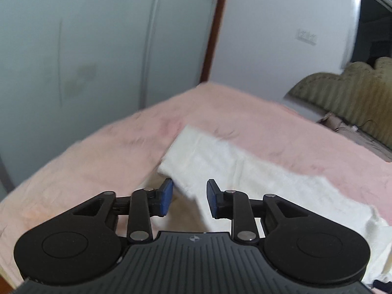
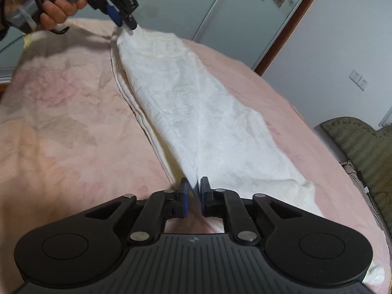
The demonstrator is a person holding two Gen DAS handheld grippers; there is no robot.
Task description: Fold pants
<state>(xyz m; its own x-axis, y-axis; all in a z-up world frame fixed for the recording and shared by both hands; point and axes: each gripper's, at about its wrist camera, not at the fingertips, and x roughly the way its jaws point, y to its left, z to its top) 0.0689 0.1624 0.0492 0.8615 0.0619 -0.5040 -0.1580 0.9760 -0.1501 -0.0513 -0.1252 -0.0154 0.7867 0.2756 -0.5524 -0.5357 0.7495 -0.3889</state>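
Observation:
White pants lie stretched in a long strip across a pink bedsheet. In the right wrist view my right gripper stands over the near end. Its blue pads are a narrow gap apart, a raised fold of the cloth runs between them, and they do not press on it. At the far end a hand holds my left gripper, its tips at the pants' pointed end. In the left wrist view the left gripper is open; the pants' edge lies between its fingers, nearer the right pad.
The pink sheet covers a bed whose edge falls away toward pale wardrobe doors. An olive padded headboard stands to the right, with a cable beside it. A white wall with a socket is behind.

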